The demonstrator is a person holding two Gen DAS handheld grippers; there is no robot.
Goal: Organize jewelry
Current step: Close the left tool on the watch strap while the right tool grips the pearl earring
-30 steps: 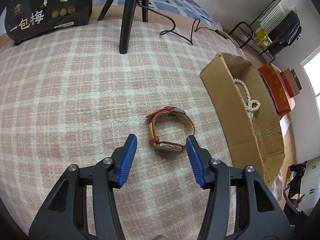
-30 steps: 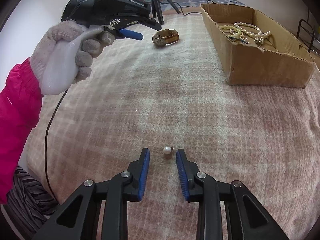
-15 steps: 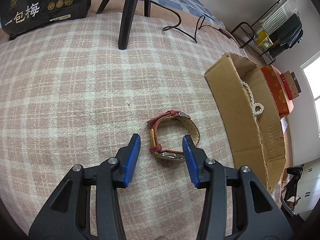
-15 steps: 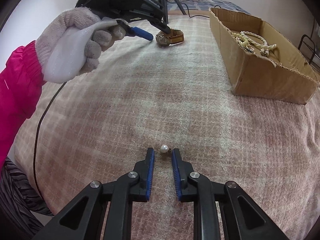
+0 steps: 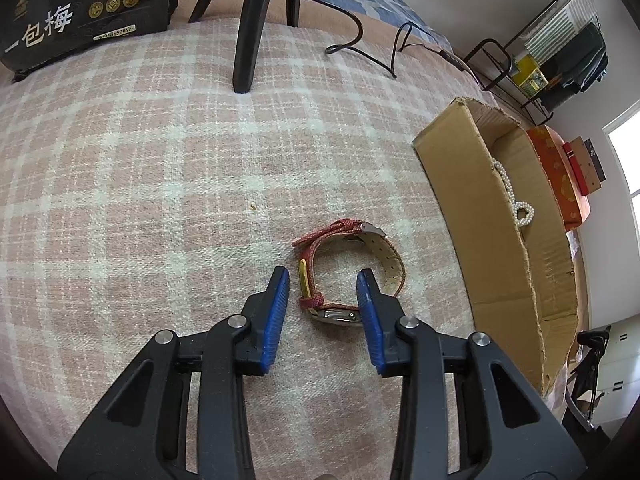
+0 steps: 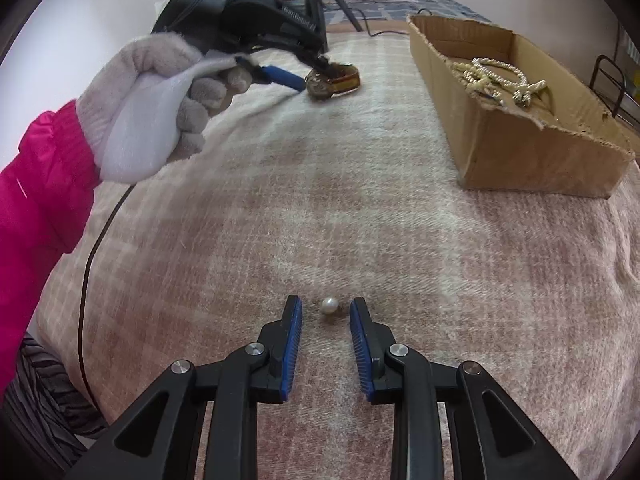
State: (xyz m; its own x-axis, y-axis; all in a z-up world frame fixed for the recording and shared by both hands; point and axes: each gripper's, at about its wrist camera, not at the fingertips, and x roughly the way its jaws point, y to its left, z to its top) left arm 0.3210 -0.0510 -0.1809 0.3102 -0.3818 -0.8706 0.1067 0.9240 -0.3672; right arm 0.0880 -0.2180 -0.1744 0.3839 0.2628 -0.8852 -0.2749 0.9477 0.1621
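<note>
A red-strapped watch lies on its side on the pink plaid blanket. My left gripper straddles its near end and its jaws are closing. The right pad meets the watch case; the left pad stands clear of the strap. In the right wrist view the same watch shows at the far end of the left gripper's blue finger. A single white pearl rests on the blanket between the tips of my right gripper, whose jaws are opening without touching it. A cardboard box to the right holds pearl necklaces.
A black tripod leg and a black printed bag stand at the back, with a cable trailing behind. A gloved hand with a pink sleeve holds the left gripper. Its cable hangs at the blanket's left edge.
The left gripper has advanced over the watch and its jaws have narrowed around the near end. The right jaws narrowed beside the pearl, then widened again; the pearl has stayed on the blanket.
</note>
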